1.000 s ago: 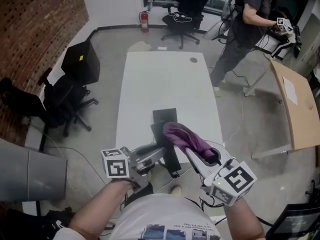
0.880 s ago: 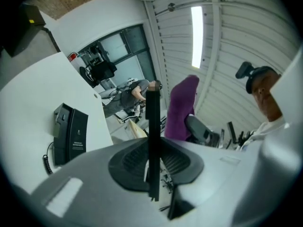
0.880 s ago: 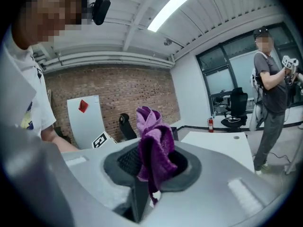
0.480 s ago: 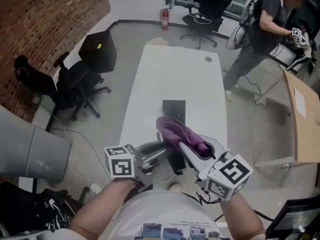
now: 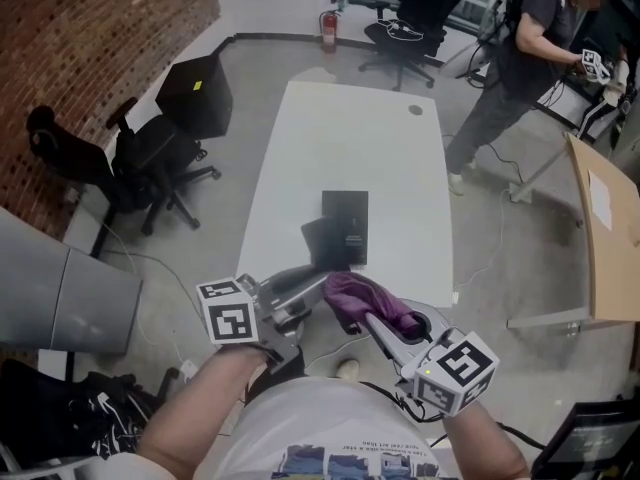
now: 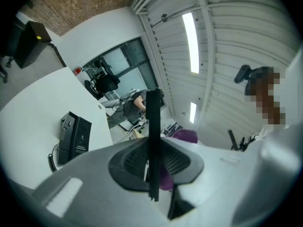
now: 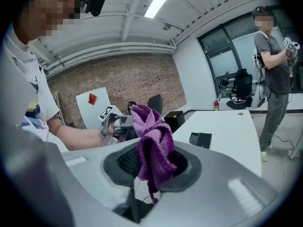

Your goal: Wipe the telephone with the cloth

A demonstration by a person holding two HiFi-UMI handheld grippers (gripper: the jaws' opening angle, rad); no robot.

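Note:
A black telephone (image 5: 346, 225) lies on the white table (image 5: 350, 138); in the left gripper view this telephone (image 6: 75, 137) shows with its coiled cord. My left gripper (image 5: 316, 286) is shut on a thin flat black piece (image 5: 322, 244), seen edge-on as a flat black piece (image 6: 152, 141) between the left gripper's (image 6: 152, 163) jaws. Just right of it, my right gripper (image 5: 366, 314) is shut on a bunched purple cloth (image 5: 362, 298). That cloth (image 7: 152, 143) hangs out of the right gripper (image 7: 151, 163). Both are held off the table's near end, apart from the telephone.
A person (image 5: 520, 58) stands beyond the table's far right corner. Office chairs (image 5: 150, 173) and a black box (image 5: 195, 93) are on the left, another chair (image 5: 410, 23) at the far end. A wooden tabletop (image 5: 605, 228) stands right, a grey cabinet (image 5: 60, 308) left.
My right gripper has come down and nearer to me with the cloth. The black piece now shows beyond the cloth instead of under it. The left gripper has barely shifted.

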